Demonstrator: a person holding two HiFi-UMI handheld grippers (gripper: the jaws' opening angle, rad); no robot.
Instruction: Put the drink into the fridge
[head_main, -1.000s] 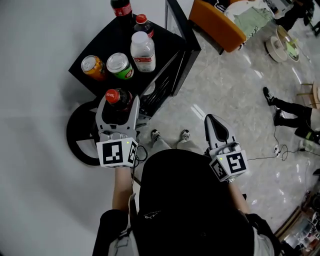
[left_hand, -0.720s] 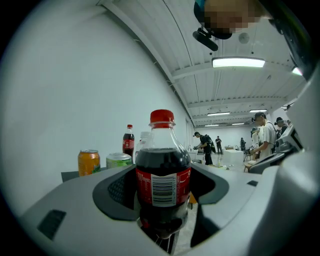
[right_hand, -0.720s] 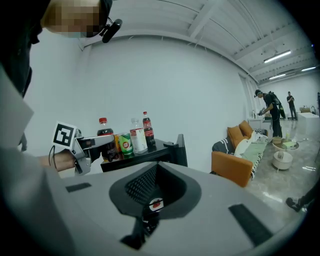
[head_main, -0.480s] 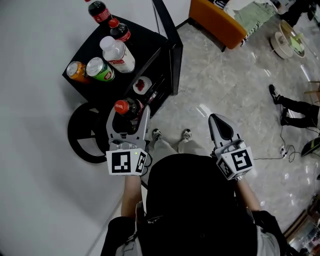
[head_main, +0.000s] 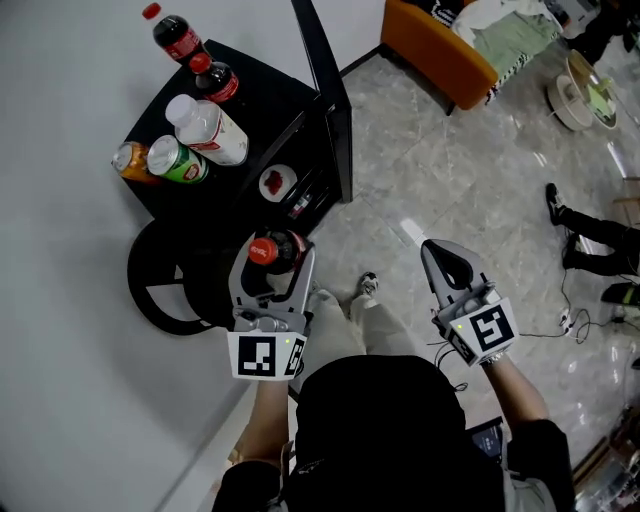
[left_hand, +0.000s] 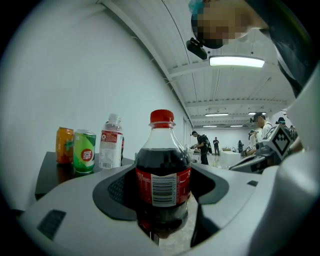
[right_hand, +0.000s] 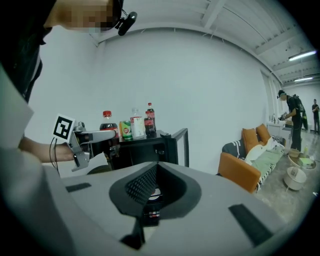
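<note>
Clamping an upright dark cola bottle with a red cap (left_hand: 162, 170) between its jaws, the left gripper (head_main: 272, 270) holds it over the floor, near the small black fridge (head_main: 275, 95). The right gripper (head_main: 433, 250), beside it, is closed and empty. Farther off, a green can (head_main: 176, 160) and a clear plastic bottle (head_main: 208, 130) stand atop the fridge.

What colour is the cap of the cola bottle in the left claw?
Red. The cap of the cola bottle shows best in the left gripper view.

Red-capped cola bottle (head_main: 268, 249) upright, clamped in the left tool (head_main: 273, 264); black fridge (head_main: 268, 98) door open.
</note>
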